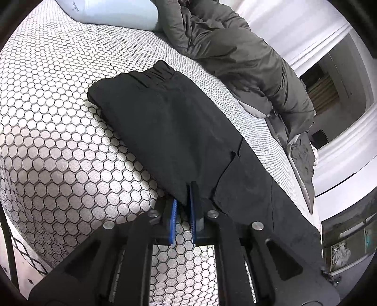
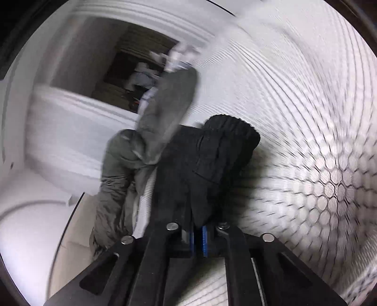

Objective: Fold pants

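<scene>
Black pants (image 1: 169,122) lie folded lengthwise on the honeycomb-patterned mattress (image 1: 59,141), elastic waistband at the far end. My left gripper (image 1: 185,202) is shut on the near edge of the pants, its blue pads pinching the cloth. In the blurred right wrist view, my right gripper (image 2: 198,235) is shut on the pants (image 2: 212,160), which bunch up in front of it with the waistband at the top. The fingertips are buried in the cloth.
A grey duvet (image 1: 235,54) is heaped along the far right side of the mattress; it also shows in the right wrist view (image 2: 146,146). A pale blue pillow (image 1: 113,11) lies at the top. White wall and a doorway (image 1: 329,89) are beyond the bed.
</scene>
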The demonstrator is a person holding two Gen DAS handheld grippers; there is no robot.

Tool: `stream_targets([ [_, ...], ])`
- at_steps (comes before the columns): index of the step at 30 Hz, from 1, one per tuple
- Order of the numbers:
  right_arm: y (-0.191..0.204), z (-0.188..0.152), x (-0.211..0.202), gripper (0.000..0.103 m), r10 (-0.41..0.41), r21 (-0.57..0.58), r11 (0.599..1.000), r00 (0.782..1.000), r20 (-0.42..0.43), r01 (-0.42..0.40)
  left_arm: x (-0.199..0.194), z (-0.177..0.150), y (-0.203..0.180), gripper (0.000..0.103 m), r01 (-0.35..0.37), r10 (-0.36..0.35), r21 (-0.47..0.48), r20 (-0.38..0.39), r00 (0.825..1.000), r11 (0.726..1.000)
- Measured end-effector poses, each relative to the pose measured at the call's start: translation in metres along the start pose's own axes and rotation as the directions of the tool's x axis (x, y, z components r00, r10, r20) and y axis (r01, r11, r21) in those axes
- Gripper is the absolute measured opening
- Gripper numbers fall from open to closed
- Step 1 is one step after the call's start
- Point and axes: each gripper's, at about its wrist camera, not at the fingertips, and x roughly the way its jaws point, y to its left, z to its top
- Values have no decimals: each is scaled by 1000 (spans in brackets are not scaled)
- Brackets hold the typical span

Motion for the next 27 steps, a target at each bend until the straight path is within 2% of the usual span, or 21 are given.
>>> stream_targets([
  [2,20,-4,-22,2,39,-58,998,999,27,-37,-1,2,1,5,-7,7,6,3,1000,1000],
  [4,16,-7,-33,2,24,-33,999,1000,16,-24,0,2,0,5,-10,10,8,-2,1000,1000],
  [6,-8,-9,-26,5,-100,29,994,994,-46,101,1,1,-3,5,-16,16,16,-5,1000,1000],
  [8,-27,-9,-15,9,-154,85,983,980,-126,166,-1,1,-8,5,-26,26,22,3,1000,999],
  [9,-32,-8,-17,13,-132,123,981,983,-125,147,-2,1,-10,9,-30,30,21,10,999,999],
  [10,-34,-4,-20,16,-111,142,982,987,-114,127,-5,0,-12,18,-49,49,26,14,999,998],
  [11,-32,-2,-24,23,-102,137,984,990,-95,115,-9,-1,-14,25,-66,65,35,25,998,997],
  [12,-29,1,-27,39,-84,124,988,995,-56,90,-12,-2,-15,41,-73,71,42,33,997,996],
  [13,-29,2,-29,48,-74,122,989,997,-38,78,-18,-3,-16,54,-82,80,48,47,996,995],
  [14,-32,3,-29,52,-72,135,988,997,-22,74,-22,-3,-17,58,-86,83,49,57,995,995],
  [16,-43,8,-27,52,-69,200,977,998,-6,69,-33,-5,-22,65,-83,78,55,78,994,995],
  [19,-55,13,-16,51,-57,262,963,998,-22,61,-49,-8,-32,71,-36,28,87,97,995,996],
  [20,-54,14,-14,31,-60,251,966,998,-28,65,-53,-10,-37,71,-31,20,100,104,994,994],
  [21,-45,17,-13,22,-59,204,977,998,-22,62,-56,-11,-42,72,-28,15,114,109,994,993],
  [22,-38,17,-17,20,-53,172,984,999,-6,53,-59,-12,-47,72,-21,6,127,112,994,992],
  [25,-7,23,-29,19,39,65,997,998,50,-42,-61,-12,-66,72,-5,-14,164,111,994,986],
  [26,1,22,-32,18,22,29,999,998,53,-24,-61,-12,-74,72,-2,-18,180,111,994,984],
  [27,3,21,-30,19,-41,16,999,998,42,40,-60,-13,-82,72,2,-24,200,110,994,980],
])
